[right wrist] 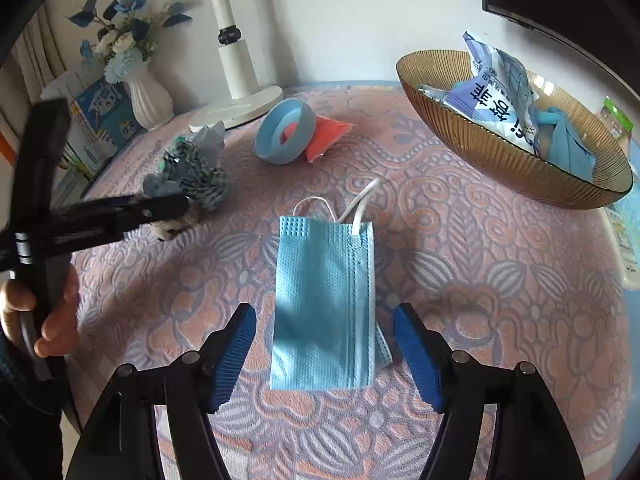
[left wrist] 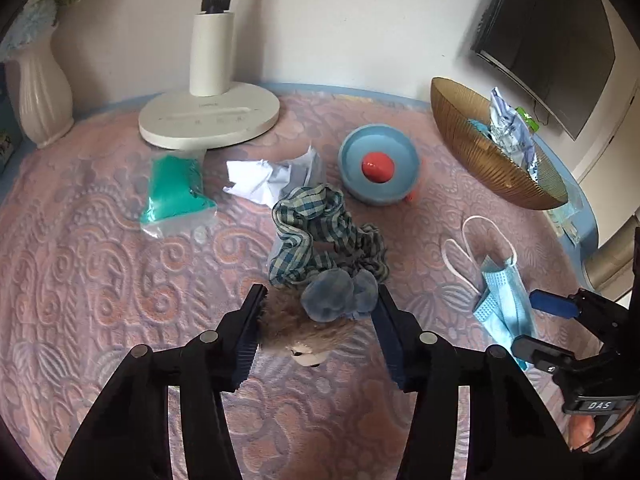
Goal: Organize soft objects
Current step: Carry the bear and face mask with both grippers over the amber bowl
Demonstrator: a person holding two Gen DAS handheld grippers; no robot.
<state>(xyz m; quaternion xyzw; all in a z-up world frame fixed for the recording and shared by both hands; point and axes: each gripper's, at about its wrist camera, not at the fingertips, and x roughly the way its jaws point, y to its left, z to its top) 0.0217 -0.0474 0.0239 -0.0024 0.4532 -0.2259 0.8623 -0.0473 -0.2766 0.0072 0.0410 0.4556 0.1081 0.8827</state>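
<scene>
While we sort the soft things on this patterned tablecloth, we read the scene from the left edge across. A white vase stands at the far left, then the lamp base, with a green packet and crumpled white paper lying just in front of it. Next comes our left gripper, its jaws partly open around a small plush toy with blue ears; the left pad looks to touch the fur, the right one stands just clear, so we judge the toy framed but not pinched. A checked cloth lies bunched against the toy on its far side, which may snag if we lift. Further right sits a blue dish with a red ball in it. Then the blue face mask lies flat, folded, ear loops pointing away from us. Our right gripper hangs over its near end, jaws wide on either side and gripping nothing, lined up, we think, to close across the narrow width. At the far right the ribbed amber bowl already holds packets and a blue cloth, likely where these soft things belong.
</scene>
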